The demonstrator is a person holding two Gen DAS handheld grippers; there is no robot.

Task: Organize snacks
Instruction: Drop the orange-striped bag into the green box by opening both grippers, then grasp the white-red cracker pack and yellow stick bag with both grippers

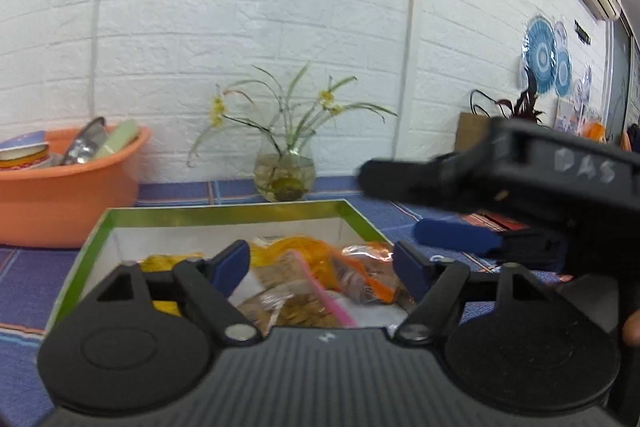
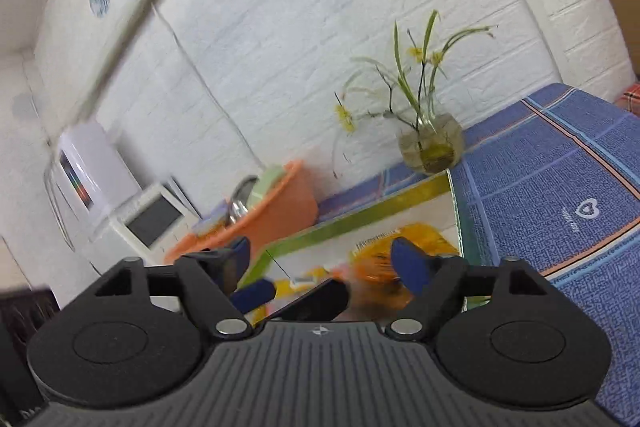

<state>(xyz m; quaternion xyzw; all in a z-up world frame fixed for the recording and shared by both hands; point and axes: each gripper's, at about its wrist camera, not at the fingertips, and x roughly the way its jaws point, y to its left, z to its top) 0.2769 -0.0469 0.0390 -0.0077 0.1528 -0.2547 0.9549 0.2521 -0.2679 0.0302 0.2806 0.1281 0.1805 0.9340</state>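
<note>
A green-rimmed cardboard box lies on the blue tablecloth and holds several snack bags, clear and orange-yellow. My left gripper is open and empty, just above the box's near side. My right gripper comes in from the right over the box's right edge, blurred. In the right wrist view my right gripper is open and empty above the box, with the left gripper's blue fingertips just under it and an orange snack bag below.
An orange basin with packets stands at the left, also in the right wrist view. A glass vase with a plant stands behind the box by the white brick wall. The blue tablecloth stretches to the right.
</note>
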